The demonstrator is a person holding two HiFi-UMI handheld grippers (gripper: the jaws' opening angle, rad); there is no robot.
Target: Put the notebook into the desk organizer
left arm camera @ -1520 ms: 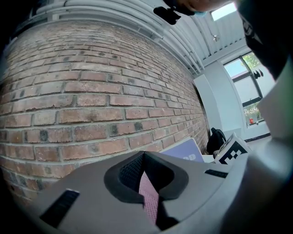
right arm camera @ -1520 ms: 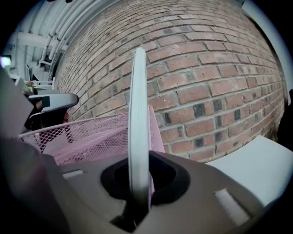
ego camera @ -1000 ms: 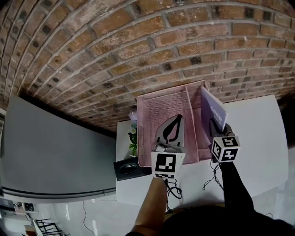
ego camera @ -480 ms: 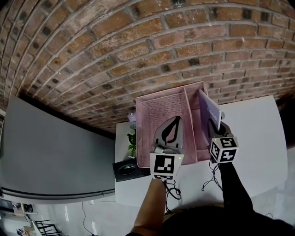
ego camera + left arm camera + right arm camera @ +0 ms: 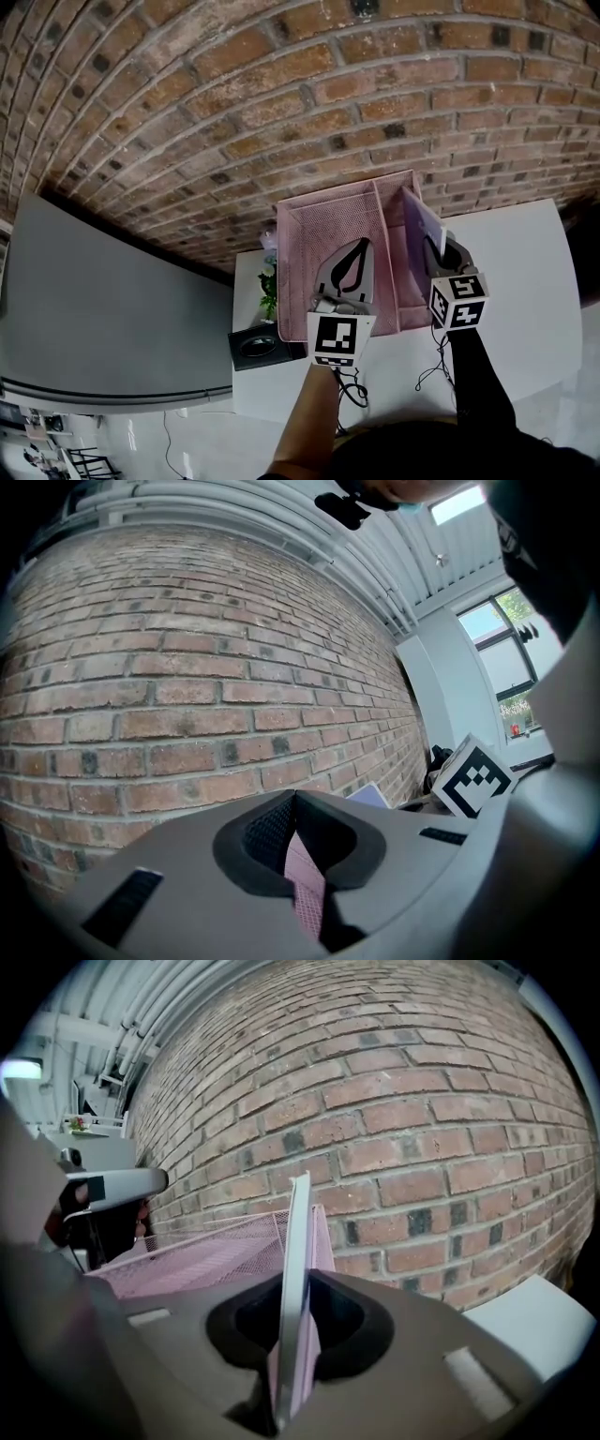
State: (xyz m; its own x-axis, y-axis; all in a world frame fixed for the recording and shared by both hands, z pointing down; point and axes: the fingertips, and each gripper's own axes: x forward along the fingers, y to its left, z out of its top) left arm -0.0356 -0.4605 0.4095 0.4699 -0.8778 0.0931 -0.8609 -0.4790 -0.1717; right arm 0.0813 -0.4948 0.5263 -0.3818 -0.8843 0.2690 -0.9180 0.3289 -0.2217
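Note:
A pink mesh desk organizer (image 5: 323,225) stands on the white table (image 5: 525,281) against the brick wall. My left gripper (image 5: 360,246) reaches over its wide left compartment. Its jaws are shut on a strip of the organizer's pink mesh (image 5: 305,892). My right gripper (image 5: 435,247) is shut on the purple notebook (image 5: 422,217), which stands upright on edge in the narrow right compartment. In the right gripper view the notebook (image 5: 298,1222) shows edge-on between the pads, with the pink organizer (image 5: 206,1255) to its left.
A small green plant (image 5: 270,292) and a black object (image 5: 257,345) sit at the table's left end. A dark cable (image 5: 352,390) lies near the table's front edge. A grey panel (image 5: 112,309) stands to the left. The brick wall (image 5: 281,103) closes the back.
The notebook has turned from showing its cover to nearly edge-on and has shifted left into the organizer's right compartment, along with my right gripper. The left gripper has stayed put.

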